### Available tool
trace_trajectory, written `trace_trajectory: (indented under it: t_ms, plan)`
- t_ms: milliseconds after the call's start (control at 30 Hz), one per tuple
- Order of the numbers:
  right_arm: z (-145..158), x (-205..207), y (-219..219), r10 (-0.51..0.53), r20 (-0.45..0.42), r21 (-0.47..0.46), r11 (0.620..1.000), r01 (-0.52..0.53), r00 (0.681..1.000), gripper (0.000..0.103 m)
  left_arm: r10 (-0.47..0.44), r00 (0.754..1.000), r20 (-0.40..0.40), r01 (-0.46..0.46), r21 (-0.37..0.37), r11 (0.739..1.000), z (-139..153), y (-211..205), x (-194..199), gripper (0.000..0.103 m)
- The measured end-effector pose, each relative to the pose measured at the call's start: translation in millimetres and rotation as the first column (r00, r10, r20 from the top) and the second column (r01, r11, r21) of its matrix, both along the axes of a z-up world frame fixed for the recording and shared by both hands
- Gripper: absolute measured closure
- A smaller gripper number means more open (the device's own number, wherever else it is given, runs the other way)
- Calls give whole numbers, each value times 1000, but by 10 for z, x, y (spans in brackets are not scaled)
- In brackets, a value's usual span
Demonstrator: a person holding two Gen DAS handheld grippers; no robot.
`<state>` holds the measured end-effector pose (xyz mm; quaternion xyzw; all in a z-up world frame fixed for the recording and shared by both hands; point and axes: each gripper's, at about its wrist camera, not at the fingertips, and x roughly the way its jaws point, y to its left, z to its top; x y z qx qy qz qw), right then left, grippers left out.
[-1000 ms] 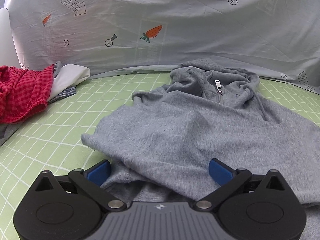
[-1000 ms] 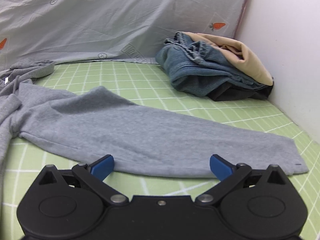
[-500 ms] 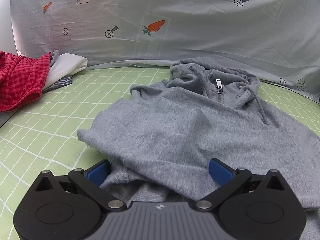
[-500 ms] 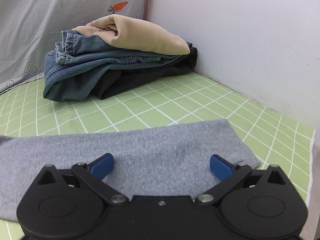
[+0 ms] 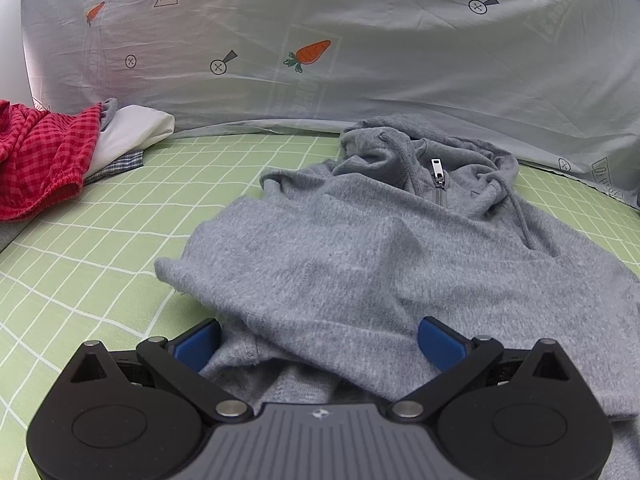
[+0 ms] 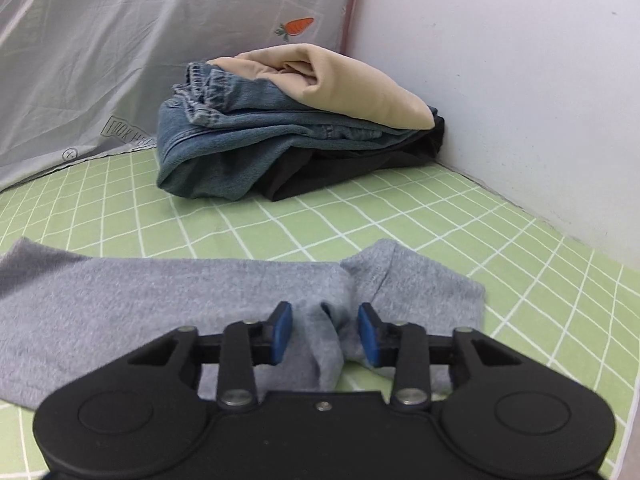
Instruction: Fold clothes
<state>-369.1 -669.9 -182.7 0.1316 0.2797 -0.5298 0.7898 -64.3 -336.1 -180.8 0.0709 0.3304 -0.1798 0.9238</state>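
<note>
Grey hoodie (image 5: pixel 360 264) hem hidden behind left gripper (image 5: pixel 318 340), fingers wide.

Left gripper (image 5: pixel 318 346): black linkages, grey ribbed centre, blue pads; right gripper (image 6: pixel 325 330) all-black body.

A grey fleece hooded sweatshirt (image 5: pixel 360 264) with a metal zip (image 5: pixel 438 178) at its collar lies rumpled on a green sheet with a white grid (image 5: pixel 100 248). The left gripper (image 5: pixel 318 344) hangs over its near hem, blue-padded fingers (image 5: pixel 438 342) spread wide with cloth between them, untouched. At far left sits a red checked garment (image 5: pixel 40 156) on a white folded cloth (image 5: pixel 132 136). A pale grey carrot-printed sheet (image 5: pixel 320 40) hangs behind.
</note>
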Motion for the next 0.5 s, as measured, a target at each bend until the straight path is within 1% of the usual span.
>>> trace_trajectory:
  t_ms: [133, 200, 300, 367, 400, 500]
  plan:
    - [12, 414, 368, 82, 10, 3, 997, -82, 997, 79, 0, 1000, 2, 0, 3, 1000, 0, -7, -1, 0]
    - [34, 693, 633, 189, 55, 21, 982, -190, 980, 84, 1, 1000, 3, -1, 3, 1000, -1, -8, -1, 0]
    - [92, 1089, 1004, 336, 125, 49, 938, -344, 934, 88, 0, 1000, 3, 0, 3, 1000, -3, -7, -1, 0]
    - [157, 1330, 1273, 425, 185, 52, 896, -441, 886, 89, -1, 1000, 4, 1, 4, 1000, -3, -6, 0, 0]
    - [193, 1433, 1405, 462, 198, 38, 878, -478, 865, 89, 0, 1000, 4, 0, 4, 1000, -3, -6, 0, 0]
    - [315, 1626, 1815, 556, 122, -85, 831, -549, 822, 89, 0, 1000, 6, 0, 5, 1000, -3, -9, -5, 0]
